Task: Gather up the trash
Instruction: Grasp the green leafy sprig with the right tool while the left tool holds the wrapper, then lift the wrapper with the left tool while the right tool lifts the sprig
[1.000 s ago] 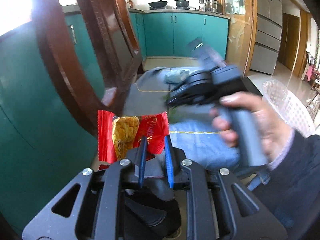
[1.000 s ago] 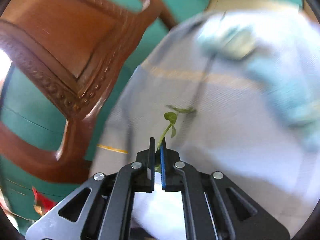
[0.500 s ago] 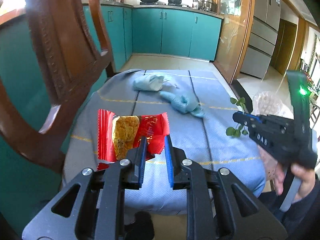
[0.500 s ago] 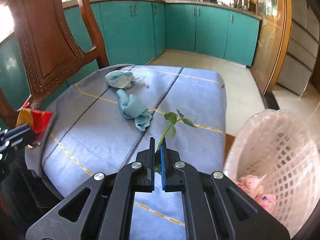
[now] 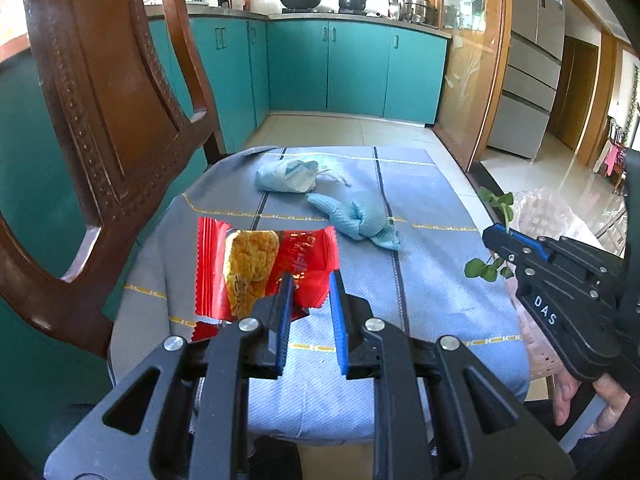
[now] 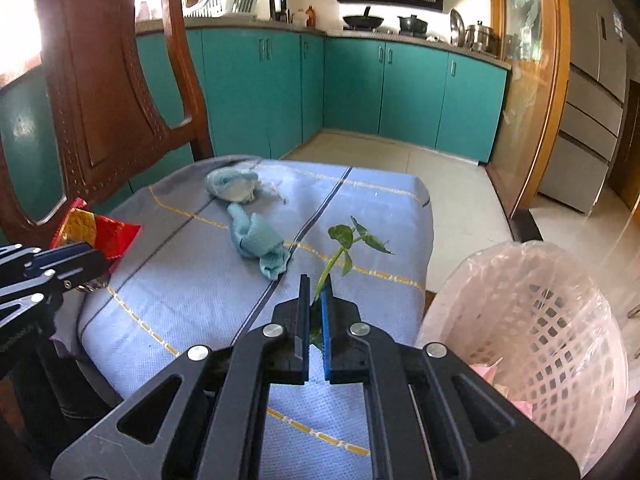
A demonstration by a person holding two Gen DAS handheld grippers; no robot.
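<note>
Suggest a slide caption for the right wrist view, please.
Right claw pinches a leafy sprig beside the lined trash basket.

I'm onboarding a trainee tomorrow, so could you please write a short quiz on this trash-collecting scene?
1. True or false: the right gripper is shut on a leafy sprig.
2. What does the left gripper hold? A) red snack wrapper B) blue glove C) nothing
3. Fill in: the white basket stands to the table's ____ in the right wrist view.

Key: 1 true; 2 A; 3 right.
</note>
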